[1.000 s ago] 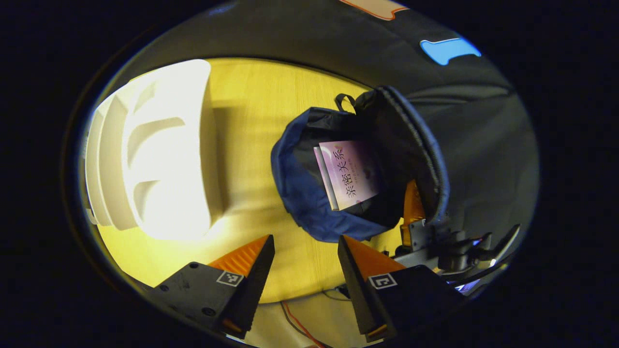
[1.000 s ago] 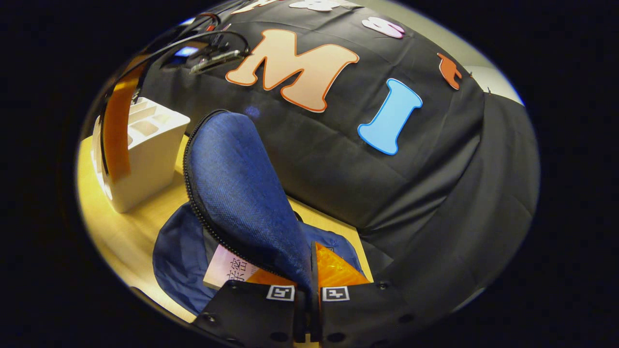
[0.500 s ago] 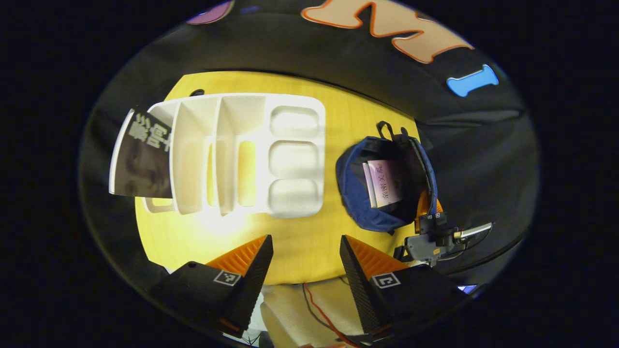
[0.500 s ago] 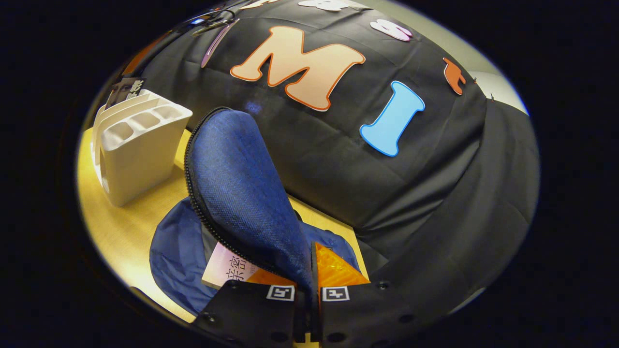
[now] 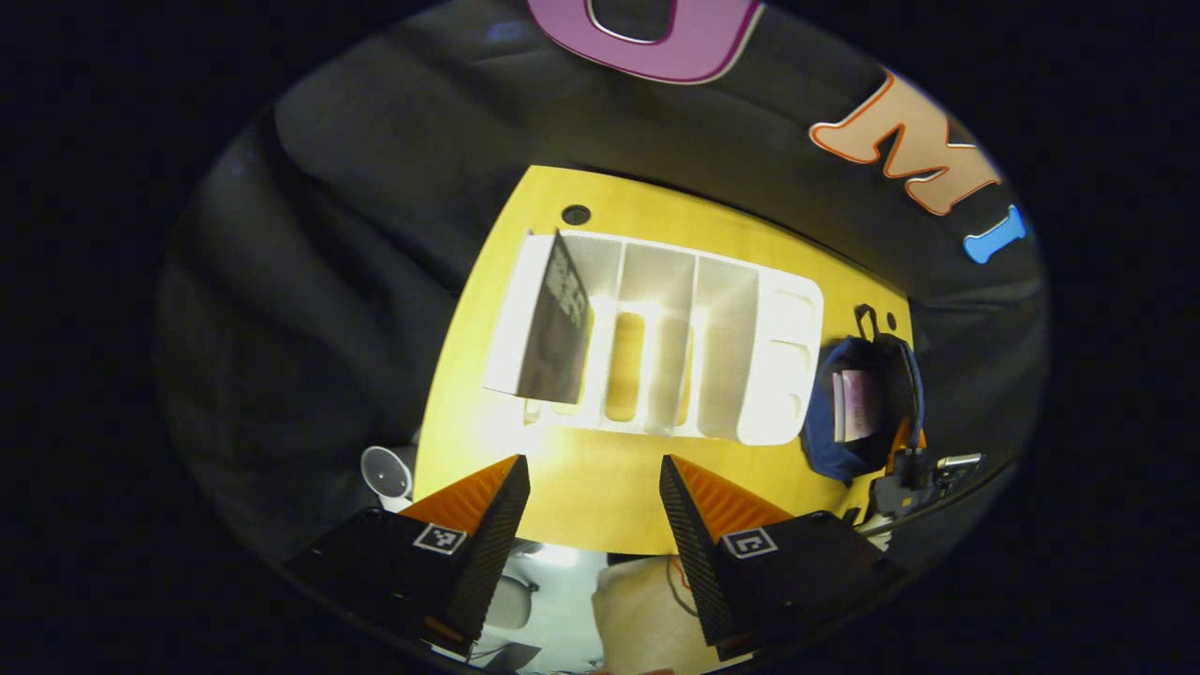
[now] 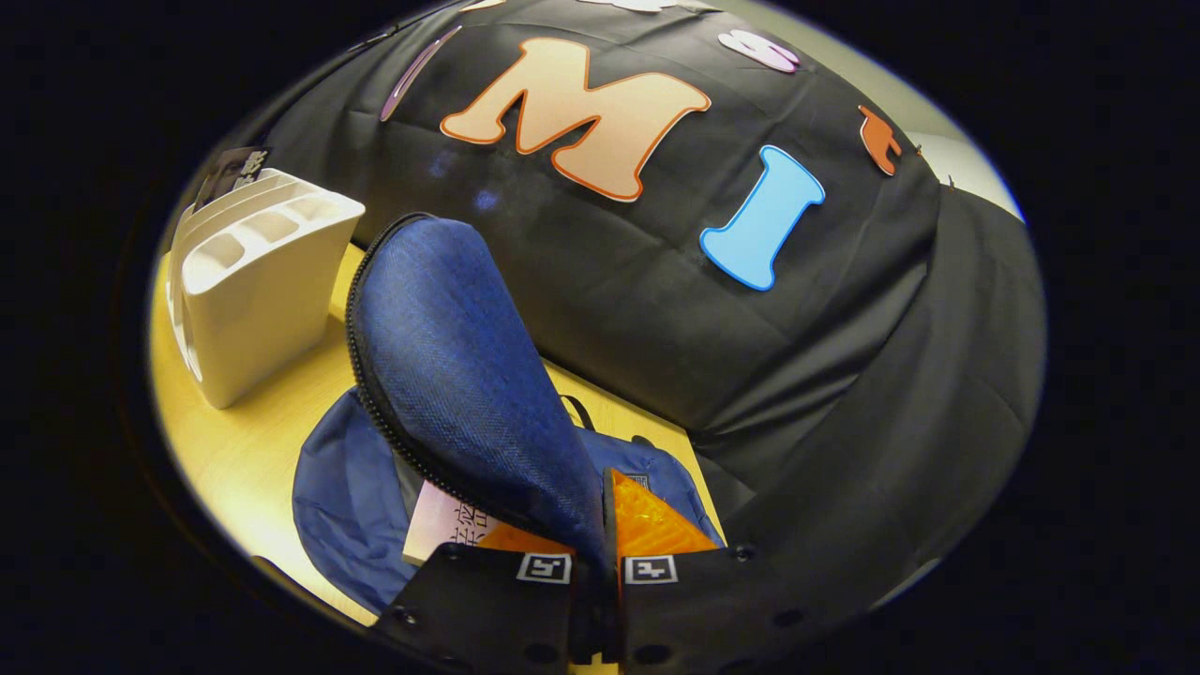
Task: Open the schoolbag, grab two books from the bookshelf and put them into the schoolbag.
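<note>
1. yellow wooden table carried the whole setup, backed by the booth's black cloth wall.
2. left gripper was held high above the table with its fingers apart and nothing between them, looking down on the white bookshelf.
3. right gripper had its fingers together, clamped on the edge of the schoolbag flap, holding that flap upright so the mouth stayed exposed.
4. schoolbag lay open on the table just beside the bookshelf; opening step judged complete.
5. pale pink book sat inside the bag's mouth, also seen in the left gripper view; first book judged delivered.
6. dark-covered book stood in the bookshelf's end slot, farthest from the bag; the other slots looked empty.
7. remaining work, as judged: take the dark-covered book with the free left gripper, carry it over and place it in the bag. roughly half the book transfer was outstanding.
</note>
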Available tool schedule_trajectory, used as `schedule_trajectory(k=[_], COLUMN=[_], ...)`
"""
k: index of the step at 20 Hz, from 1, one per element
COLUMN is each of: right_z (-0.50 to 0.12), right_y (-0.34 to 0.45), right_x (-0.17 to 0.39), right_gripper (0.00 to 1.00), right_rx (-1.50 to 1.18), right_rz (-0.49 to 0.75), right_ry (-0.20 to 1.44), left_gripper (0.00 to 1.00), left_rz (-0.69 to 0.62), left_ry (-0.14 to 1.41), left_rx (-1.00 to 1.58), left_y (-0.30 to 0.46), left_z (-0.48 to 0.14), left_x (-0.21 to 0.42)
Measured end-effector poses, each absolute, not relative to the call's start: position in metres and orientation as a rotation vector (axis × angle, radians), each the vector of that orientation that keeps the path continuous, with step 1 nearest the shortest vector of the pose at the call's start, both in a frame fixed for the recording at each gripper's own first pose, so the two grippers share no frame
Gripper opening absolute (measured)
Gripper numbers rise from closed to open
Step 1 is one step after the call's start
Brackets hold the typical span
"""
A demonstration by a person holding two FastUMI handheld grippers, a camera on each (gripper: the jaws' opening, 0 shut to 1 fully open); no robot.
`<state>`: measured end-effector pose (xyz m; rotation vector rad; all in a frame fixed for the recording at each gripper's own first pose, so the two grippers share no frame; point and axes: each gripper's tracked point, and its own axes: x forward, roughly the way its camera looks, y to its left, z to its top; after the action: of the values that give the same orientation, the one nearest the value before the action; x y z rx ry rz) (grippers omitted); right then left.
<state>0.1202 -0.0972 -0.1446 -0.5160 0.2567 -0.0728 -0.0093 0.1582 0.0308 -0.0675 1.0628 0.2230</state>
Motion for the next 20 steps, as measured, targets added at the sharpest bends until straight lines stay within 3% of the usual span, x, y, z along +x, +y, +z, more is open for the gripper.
schedule_trajectory(k=[3, 6, 8, 13, 14, 20], right_z=[-0.149, -0.151, -0.151, -0.152, -0.152, -0.155], right_y=[-0.094, -0.094, -0.094, -0.095, -0.095, -0.091], right_x=[0.121, 0.120, 0.121, 0.119, 0.118, 0.115], right_gripper=[0.08, 0.07, 0.07, 0.05, 0.05, 0.07], right_rx=[-0.513, -0.512, -0.519, -0.527, -0.531, -0.552], right_rz=[-0.080, -0.086, -0.094, -0.117, -0.121, -0.123], right_ry=[0.269, 0.280, 0.289, 0.313, 0.314, 0.323], left_gripper=[0.87, 0.81, 0.84, 0.77, 0.80, 0.55], left_rz=[0.255, 0.229, 0.201, 0.151, 0.147, 0.130], left_ry=[1.021, 1.012, 1.017, 1.061, 1.071, 1.119], left_rx=[0.021, 0.021, 0.000, -0.070, -0.080, -0.121], left_y=[0.190, 0.206, 0.212, 0.215, 0.215, 0.204], left_z=[0.040, 0.028, 0.011, -0.030, -0.036, -0.060], left_x=[0.007, 0.028, 0.046, 0.088, 0.094, 0.118])
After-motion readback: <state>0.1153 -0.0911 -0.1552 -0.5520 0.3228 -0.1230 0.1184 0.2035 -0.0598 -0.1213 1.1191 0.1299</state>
